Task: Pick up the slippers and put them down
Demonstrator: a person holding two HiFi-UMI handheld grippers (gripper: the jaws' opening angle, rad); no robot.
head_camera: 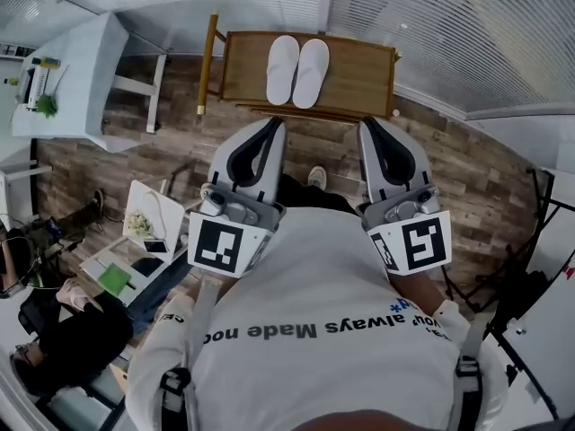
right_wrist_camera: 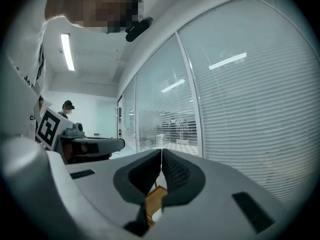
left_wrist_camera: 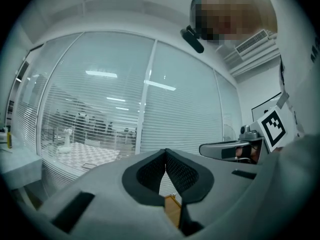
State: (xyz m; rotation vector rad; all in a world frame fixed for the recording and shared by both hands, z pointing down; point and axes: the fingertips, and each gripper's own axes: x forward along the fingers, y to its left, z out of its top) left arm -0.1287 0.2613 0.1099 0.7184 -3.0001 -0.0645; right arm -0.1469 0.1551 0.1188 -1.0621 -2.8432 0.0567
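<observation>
Two white slippers [head_camera: 297, 70] lie side by side on a low wooden table [head_camera: 359, 74] by the glass wall, at the top middle of the head view. My left gripper [head_camera: 272, 124] and right gripper [head_camera: 368, 126] are held level in front of my chest, pointing at the table and short of its near edge. Both have their jaws shut with nothing between them. In the left gripper view my left gripper [left_wrist_camera: 165, 154] shows its pads meeting, with a bit of the wooden table [left_wrist_camera: 172, 209] below. The right gripper [right_wrist_camera: 161, 154] looks the same in its own view.
A white desk [head_camera: 76, 79] stands at the upper left. A white cart with a green item [head_camera: 126, 259] sits on the wood floor at the left. Blinds and glass panels run behind the table. Dark stands [head_camera: 530, 268] are at the right.
</observation>
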